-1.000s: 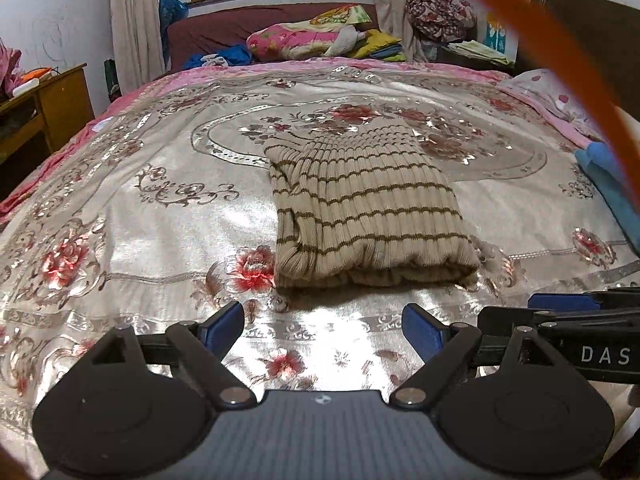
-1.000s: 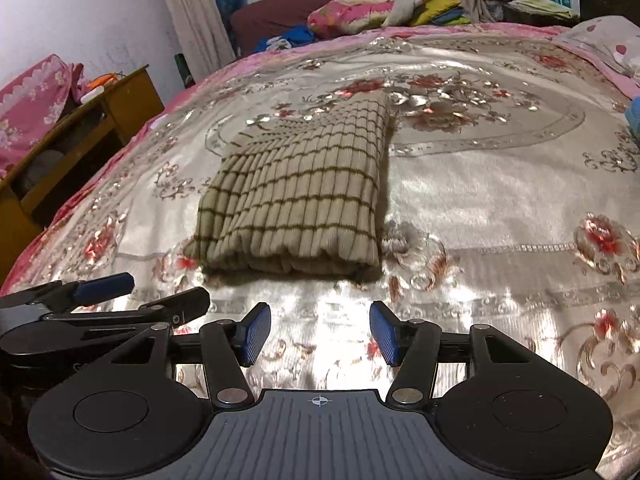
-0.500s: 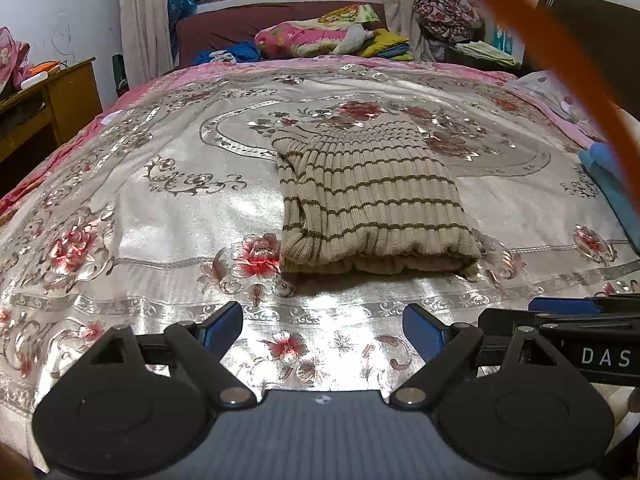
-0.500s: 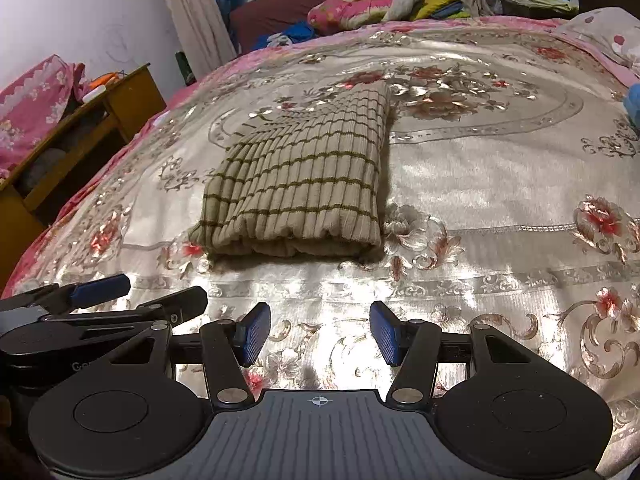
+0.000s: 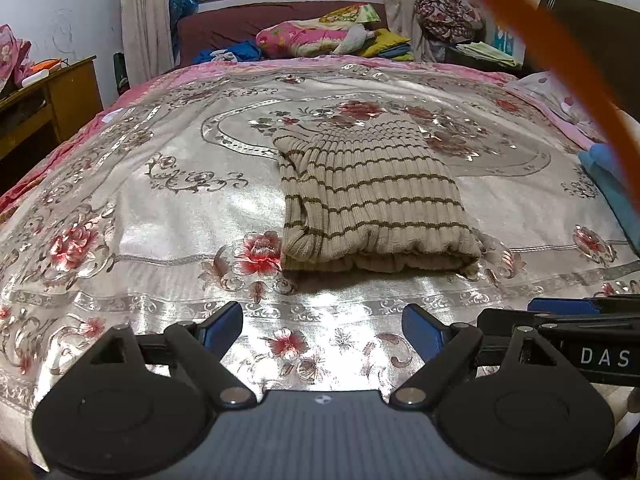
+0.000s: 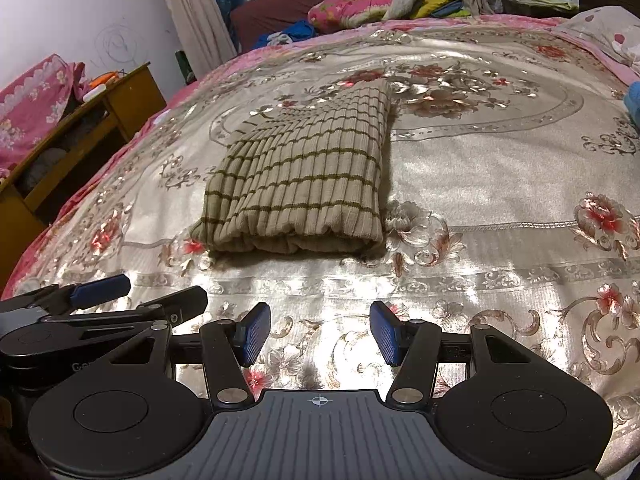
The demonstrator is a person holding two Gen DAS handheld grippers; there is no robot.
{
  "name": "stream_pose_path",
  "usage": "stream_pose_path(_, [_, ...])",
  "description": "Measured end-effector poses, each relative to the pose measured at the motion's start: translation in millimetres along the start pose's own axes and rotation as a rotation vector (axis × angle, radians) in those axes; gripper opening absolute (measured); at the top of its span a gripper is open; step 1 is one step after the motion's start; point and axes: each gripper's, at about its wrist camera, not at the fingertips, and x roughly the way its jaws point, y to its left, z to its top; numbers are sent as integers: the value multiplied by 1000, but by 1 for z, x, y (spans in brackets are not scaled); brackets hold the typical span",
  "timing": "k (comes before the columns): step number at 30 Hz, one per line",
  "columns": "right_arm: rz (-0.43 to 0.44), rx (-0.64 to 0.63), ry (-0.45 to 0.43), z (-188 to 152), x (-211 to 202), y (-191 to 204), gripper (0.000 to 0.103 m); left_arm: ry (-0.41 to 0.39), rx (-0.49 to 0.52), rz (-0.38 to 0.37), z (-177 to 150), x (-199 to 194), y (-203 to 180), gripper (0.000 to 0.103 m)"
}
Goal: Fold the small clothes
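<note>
A beige ribbed sweater with thin brown stripes (image 5: 372, 200) lies folded into a neat rectangle on the silver floral bedspread (image 5: 160, 208); it also shows in the right wrist view (image 6: 304, 176). My left gripper (image 5: 322, 330) is open and empty, held back from the sweater's near edge. My right gripper (image 6: 319, 336) is open and empty, also short of the sweater. The right gripper shows at the right edge of the left wrist view (image 5: 576, 312), and the left gripper at the left edge of the right wrist view (image 6: 120, 296).
A wooden desk (image 6: 80, 128) stands left of the bed. Pillows and folded bedding (image 5: 320, 36) are piled at the headboard. A blue cloth (image 5: 612, 184) lies at the bed's right edge. An orange strap (image 5: 560, 48) crosses the left wrist view.
Both grippers have drawn back and risen a little from the folded sweater, which now sits farther off. Both stay open; the sweater has not moved.
</note>
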Motion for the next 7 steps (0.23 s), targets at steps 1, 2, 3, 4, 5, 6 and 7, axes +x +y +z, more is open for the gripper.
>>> stream_pose_path(1, [0, 0, 0, 0, 0, 0, 55, 0, 0, 0, 0, 0, 0, 91])
stream_pose_path(2, [0, 0, 0, 0, 0, 0, 55, 1, 0, 0, 0, 0, 0, 91])
stream_pose_path(3, [0, 1, 1, 0, 0, 0, 55, 1, 0, -1, 0, 0, 0, 91])
stream_pose_path(4, [0, 0, 0, 0, 0, 0, 55, 2, 0, -1, 0, 0, 0, 91])
stream_pose_path(5, [0, 0, 0, -1, 0, 0, 55, 4, -1, -1, 0, 0, 0, 91])
stream_pose_path(6, [-1, 0, 0, 0, 0, 0, 55, 6, -2, -2, 0, 0, 0, 91])
stream_pose_path(7, [-1, 0, 1, -1, 0, 0, 55, 8, -3, -2, 0, 0, 0, 91])
